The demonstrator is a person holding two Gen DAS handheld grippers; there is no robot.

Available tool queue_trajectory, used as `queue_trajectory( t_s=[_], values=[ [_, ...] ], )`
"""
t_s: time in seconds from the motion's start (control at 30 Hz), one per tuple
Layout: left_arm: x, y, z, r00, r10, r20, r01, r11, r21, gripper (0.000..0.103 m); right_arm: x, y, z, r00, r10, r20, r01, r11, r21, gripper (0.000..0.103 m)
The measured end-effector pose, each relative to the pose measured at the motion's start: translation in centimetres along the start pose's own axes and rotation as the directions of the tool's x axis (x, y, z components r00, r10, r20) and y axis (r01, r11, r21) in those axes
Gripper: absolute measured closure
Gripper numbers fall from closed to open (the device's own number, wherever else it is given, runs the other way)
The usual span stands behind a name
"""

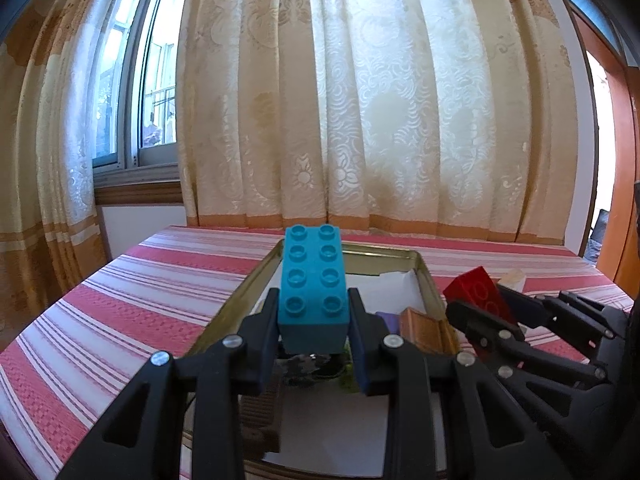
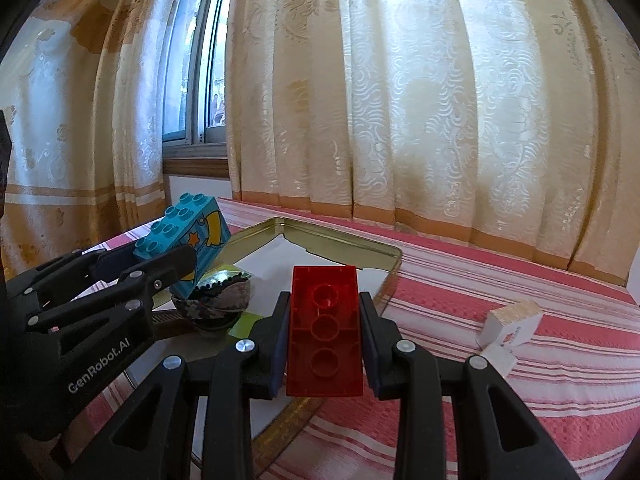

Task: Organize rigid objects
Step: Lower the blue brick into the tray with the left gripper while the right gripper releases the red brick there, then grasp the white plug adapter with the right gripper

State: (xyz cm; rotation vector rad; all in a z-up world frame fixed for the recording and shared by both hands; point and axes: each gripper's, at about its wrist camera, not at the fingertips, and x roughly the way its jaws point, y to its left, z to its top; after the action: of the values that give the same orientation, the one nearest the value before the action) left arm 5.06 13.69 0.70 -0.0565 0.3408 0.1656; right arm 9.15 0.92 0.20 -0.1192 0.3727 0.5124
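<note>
We're partway through, it seems: our left tongs (image 1: pixel 314 322) are clamped on the glossy studded teal brick (image 1: pixel 313 280) and our right tongs (image 2: pixel 324 342) on the translucent red brick (image 2: pixel 325 326), both over the brassy tin tray (image 2: pixel 340 240), while white blocks (image 2: pixel 514 322) wait on the striped counter (image 2: pixel 500 276).

Two bricks, one blue (image 1: pixel 312 284) and one red (image 2: pixel 325 322); one tin tray (image 2: pixel 340 240); two white blocks (image 2: pixel 514 322).

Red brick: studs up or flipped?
Flipped. The red brick shows its hollow underside with round tubes, clamped between the right gripper's jaws.
</note>
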Motion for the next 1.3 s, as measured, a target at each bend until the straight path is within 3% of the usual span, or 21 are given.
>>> queue_trajectory(
  t_s=[0.4, 0.5, 0.6, 0.63, 0.67, 0.73, 0.8, 1.0, 1.17, 1.3],
  values=[
    [3.1, 2.4, 0.2, 0.991, 0.028, -0.131, -0.027, 1.000, 0.011, 0.071, 4.4, 1.8, 1.8, 0.990, 0.111, -0.091, -0.112, 0.994, -0.006, 0.069],
    [3.0, 2.7, 0.2, 0.989, 0.064, -0.136, -0.064, 0.998, 0.008, 0.069, 5.6, 2.1, 2.0, 0.976, 0.159, -0.145, -0.159, 0.987, 0.014, 0.060],
    [2.5, 3.4, 0.2, 0.987, 0.081, -0.136, -0.085, 0.996, -0.020, 0.046, 5.2, 1.6, 2.0, 0.982, 0.137, -0.132, -0.135, 0.991, 0.024, 0.046],
    [2.2, 3.6, 0.3, 0.986, 0.097, -0.132, -0.102, 0.994, -0.030, 0.032, 4.9, 1.2, 1.9, 0.982, 0.137, -0.127, -0.133, 0.990, 0.038, 0.043],
    [2.0, 3.6, 0.3, 0.986, 0.103, -0.129, -0.109, 0.993, -0.037, 0.021, 4.4, 0.4, 1.9, 0.983, 0.144, -0.116, -0.137, 0.988, 0.070, 0.034],
    [1.4, 3.2, 0.6, 0.988, 0.097, -0.118, -0.103, 0.994, -0.046, 0.018, 3.2, -1.1, 1.8, 0.984, 0.147, -0.098, -0.136, 0.985, 0.108, 0.026],
    [0.7, 2.0, 0.8, 0.992, 0.077, -0.102, -0.080, 0.996, -0.032, 0.018, 1.9, -2.7, 1.5, 0.989, 0.124, -0.086, -0.113, 0.987, 0.116, 0.025],
    [-0.2, -3.9, 1.1, 0.997, -0.006, -0.071, 0.010, 0.998, 0.056, 0.001, 0.0, -9.5, -0.3, 0.991, -0.011, -0.137, 0.032, 0.988, 0.151, 0.025],
    [1.4, -8.5, 1.8, 0.990, -0.080, -0.113, 0.088, 0.994, 0.067, 0.000, 1.1, -15.6, -2.2, 0.973, -0.051, -0.224, 0.109, 0.961, 0.254, 0.025],
    [3.9, -10.9, 2.1, 0.979, -0.075, -0.189, 0.089, 0.994, 0.069, 0.000, 2.1, -18.2, -3.1, 0.960, -0.024, -0.278, 0.125, 0.928, 0.350, 0.025]
  ],
)
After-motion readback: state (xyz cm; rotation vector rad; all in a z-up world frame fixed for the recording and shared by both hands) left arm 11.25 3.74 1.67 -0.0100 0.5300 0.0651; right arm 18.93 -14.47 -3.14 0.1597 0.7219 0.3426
